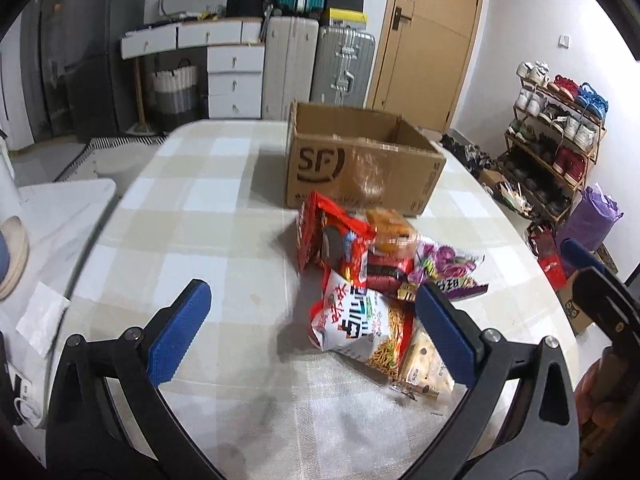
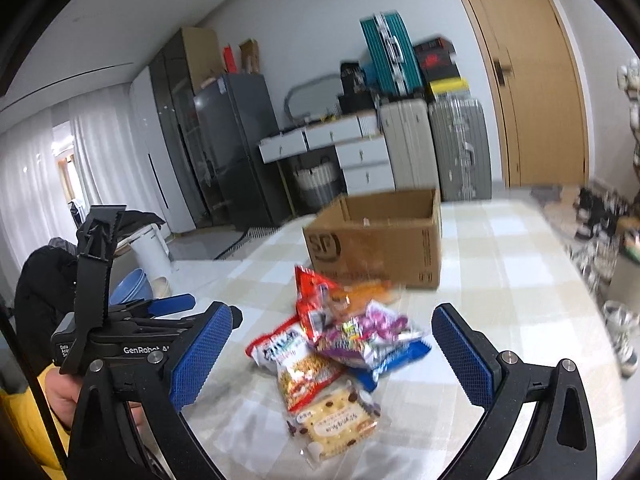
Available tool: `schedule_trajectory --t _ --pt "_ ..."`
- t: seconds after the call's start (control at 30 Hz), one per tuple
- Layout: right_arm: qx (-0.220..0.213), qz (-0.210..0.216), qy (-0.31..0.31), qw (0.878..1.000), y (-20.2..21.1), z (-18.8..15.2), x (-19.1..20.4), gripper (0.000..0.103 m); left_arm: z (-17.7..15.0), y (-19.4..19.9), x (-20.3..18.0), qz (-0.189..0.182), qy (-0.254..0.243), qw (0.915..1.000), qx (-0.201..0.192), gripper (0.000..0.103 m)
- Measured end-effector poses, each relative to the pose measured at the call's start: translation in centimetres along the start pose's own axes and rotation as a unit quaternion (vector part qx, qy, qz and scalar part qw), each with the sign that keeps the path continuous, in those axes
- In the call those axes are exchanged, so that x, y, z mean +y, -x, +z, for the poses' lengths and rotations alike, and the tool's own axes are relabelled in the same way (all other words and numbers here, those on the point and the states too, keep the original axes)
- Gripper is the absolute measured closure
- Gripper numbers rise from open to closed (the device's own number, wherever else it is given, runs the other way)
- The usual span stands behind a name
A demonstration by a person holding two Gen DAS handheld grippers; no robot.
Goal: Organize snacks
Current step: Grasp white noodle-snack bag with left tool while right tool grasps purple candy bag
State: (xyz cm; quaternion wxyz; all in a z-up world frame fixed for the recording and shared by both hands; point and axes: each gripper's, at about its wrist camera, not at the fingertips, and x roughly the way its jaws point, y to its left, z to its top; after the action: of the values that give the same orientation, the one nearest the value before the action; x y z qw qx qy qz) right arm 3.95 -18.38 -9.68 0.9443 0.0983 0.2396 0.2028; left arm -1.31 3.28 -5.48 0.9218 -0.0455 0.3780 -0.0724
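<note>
A pile of snack packs lies on the checked tablecloth (image 1: 208,208). It holds a red bag (image 1: 332,236), a white and red noodle-snack bag (image 1: 356,320), a purple bag (image 1: 448,264) and a clear cracker pack (image 1: 424,368). Behind the pile stands an open cardboard box (image 1: 360,168) marked SF. My left gripper (image 1: 312,288) is open, its blue pads on either side of the noodle-snack bag and above it. In the right wrist view my right gripper (image 2: 332,312) is open over the same pile: red bag (image 2: 316,292), purple bag (image 2: 368,332), cracker pack (image 2: 336,420), box (image 2: 376,244). Neither gripper holds anything.
Left of the table is a white side surface (image 1: 68,204) with a bowl on it. Suitcases (image 1: 342,68), a white drawer unit (image 1: 234,80) and a dark fridge (image 2: 232,148) line the back wall. A shoe rack (image 1: 556,140) stands at the right. The left gripper (image 2: 168,306) shows at the right view's left edge.
</note>
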Motion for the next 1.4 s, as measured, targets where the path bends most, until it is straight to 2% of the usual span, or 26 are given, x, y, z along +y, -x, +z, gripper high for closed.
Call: schedule_trajectory --t 0.13,0.37,0.43,0.57,0.67,0.77,0.93,1.0,1.13,1.23,1.33,1.4 --pt "0.043 0.012 -0.047 0.998 -2.3 -0.7 -1.9 0.001 -0.6 -2.7 0.0 -0.006 0.004 0.9996 0.028 0.001" --pt "0.093 0.031 -0.100 0.990 -6.3 -1.3 -4.4 0.002 -0.8 -7.8 -0.6 -0.028 0.005 0.9972 0.069 0.001" --pt "0.110 0.039 -0.118 0.986 -7.4 -1.5 -5.1 0.004 -0.9 -9.1 -0.8 -0.035 0.003 0.9964 0.077 0.001" --pt "0.144 0.051 -0.150 0.977 -10.2 -1.8 -6.5 0.019 -0.7 -11.6 -1.2 -0.044 0.000 0.9950 0.090 0.001" --pt "0.164 0.056 -0.161 0.972 -11.6 -2.0 -6.8 0.022 -0.9 -13.5 -1.4 -0.051 0.003 0.9935 0.102 0.001" --pt "0.171 0.060 -0.161 0.970 -12.4 -2.0 -6.8 0.038 -1.0 -15.2 -1.5 -0.053 0.005 0.9923 0.112 0.001" --pt "0.166 0.070 -0.171 0.969 -12.8 -1.9 -7.3 0.050 -0.8 -17.8 -1.5 -0.072 0.016 0.9903 0.118 0.001" --pt "0.162 0.073 -0.177 0.968 -12.4 -2.0 -7.6 0.061 -0.5 -18.5 -1.8 -0.073 0.015 0.9903 0.117 0.001" --pt "0.152 0.076 -0.170 0.971 -11.9 -2.1 -7.3 0.068 -0.1 -19.8 -2.3 -0.076 0.017 0.9904 0.114 0.002" --pt "0.145 0.079 -0.168 0.972 -11.3 -2.3 -7.1 0.070 -0.3 -19.9 -2.4 -0.083 0.014 0.9901 0.113 0.008" --pt "0.134 0.078 -0.162 0.975 -10.7 -2.1 -6.9 0.071 0.0 -20.2 -2.9 -0.095 0.012 0.9893 0.110 0.018" --pt "0.127 0.082 -0.165 0.975 -10.2 -2.1 -7.0 0.071 0.0 -20.3 -3.2 -0.105 0.009 0.9887 0.107 0.029"
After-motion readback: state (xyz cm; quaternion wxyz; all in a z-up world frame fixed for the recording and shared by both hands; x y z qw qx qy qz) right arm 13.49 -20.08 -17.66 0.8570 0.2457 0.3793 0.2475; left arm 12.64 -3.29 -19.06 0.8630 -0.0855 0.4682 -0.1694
